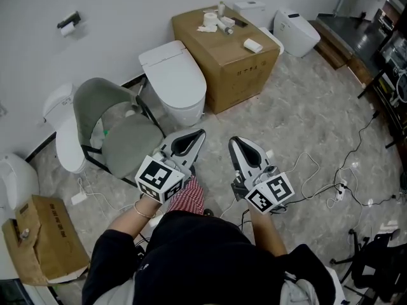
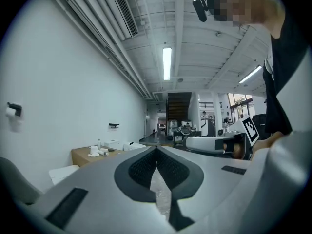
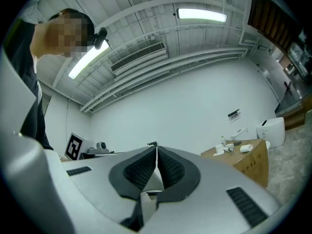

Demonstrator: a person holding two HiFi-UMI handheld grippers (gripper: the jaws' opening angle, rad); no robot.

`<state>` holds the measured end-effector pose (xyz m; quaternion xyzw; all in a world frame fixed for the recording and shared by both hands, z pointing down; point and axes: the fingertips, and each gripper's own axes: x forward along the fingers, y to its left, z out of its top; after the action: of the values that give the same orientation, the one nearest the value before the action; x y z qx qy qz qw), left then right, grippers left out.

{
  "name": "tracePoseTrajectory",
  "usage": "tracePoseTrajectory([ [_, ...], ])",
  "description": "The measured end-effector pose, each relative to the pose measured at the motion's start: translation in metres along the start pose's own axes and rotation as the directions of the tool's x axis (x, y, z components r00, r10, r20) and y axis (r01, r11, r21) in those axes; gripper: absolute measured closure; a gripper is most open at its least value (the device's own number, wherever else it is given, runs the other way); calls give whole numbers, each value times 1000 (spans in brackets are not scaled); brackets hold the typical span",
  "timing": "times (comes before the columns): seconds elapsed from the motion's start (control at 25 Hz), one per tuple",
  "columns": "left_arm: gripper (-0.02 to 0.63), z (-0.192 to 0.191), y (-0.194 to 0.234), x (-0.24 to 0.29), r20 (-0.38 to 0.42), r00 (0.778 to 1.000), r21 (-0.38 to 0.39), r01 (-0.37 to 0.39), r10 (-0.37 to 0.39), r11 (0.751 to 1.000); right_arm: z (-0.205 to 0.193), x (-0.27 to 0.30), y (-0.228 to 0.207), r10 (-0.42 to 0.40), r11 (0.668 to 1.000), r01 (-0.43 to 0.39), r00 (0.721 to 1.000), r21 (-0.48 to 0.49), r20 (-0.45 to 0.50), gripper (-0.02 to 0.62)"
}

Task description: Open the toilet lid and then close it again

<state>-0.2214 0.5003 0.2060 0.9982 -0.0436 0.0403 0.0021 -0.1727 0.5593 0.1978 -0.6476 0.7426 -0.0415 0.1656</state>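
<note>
1. Pale marbled floor (image 1: 299, 107) meets a plain white wall (image 1: 114, 5), and a paper holder (image 1: 68, 23) is fixed to the wall high on the left.
2. The left gripper (image 1: 200, 133) is held out in front of the person's body. Its jaws are pressed together with nothing between them, and its tip points toward the toilet.
3. The right gripper (image 1: 233, 140) sits just beside the left one. Its jaws also meet tip to tip and grip nothing.
4. The toilet (image 1: 175, 78) is white and stands with its back to the wall, ahead of the left gripper. Its lid lies flat down, and neither gripper touches it.
5. A grey chair (image 1: 124, 142) stands close on the toilet's left.
6. A large cardboard box (image 1: 245, 78) stands just beside the toilet's right. It carries a paper roll (image 1: 210, 19) and a few small white items on top.
7. Farther out, a second toilet (image 1: 296, 32) sits beyond the box and a third toilet (image 1: 63, 138) sits behind the chair.
8. Cables (image 1: 318, 189) trail over the floor on the right, and a smaller cardboard box (image 1: 48, 246) rests at the lower left.
</note>
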Motion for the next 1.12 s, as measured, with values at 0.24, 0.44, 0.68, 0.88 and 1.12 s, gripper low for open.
tracePoseTrajectory([
  [0.24, 603, 2, 31, 21, 19, 1000, -12, 2, -2, 1000, 2, 30, -21, -6, 1000, 6, 1000, -18, -19, 574],
  [0.44, 603, 1, 58, 39, 23, 1000, -17, 18, -18, 1000, 3, 58, -38, -9, 1000, 8, 1000, -25, -21, 572],
  [0.68, 603, -2, 94, 58, 24, 999, -33, 23, -22, 999, -1, 90, -58, -16, 1000, 16, 1000, -15, -14, 572],
  [0.88, 603, -6, 124, 72, 27, 1000, -50, 15, -14, 999, -5, 117, -77, -17, 1000, 17, 1000, -11, -20, 572],
  [1.12, 603, -16, 157, 88, 25, 1000, -62, 14, -13, 998, -17, 150, -94, -8, 1000, 7, 999, -9, -39, 572],
])
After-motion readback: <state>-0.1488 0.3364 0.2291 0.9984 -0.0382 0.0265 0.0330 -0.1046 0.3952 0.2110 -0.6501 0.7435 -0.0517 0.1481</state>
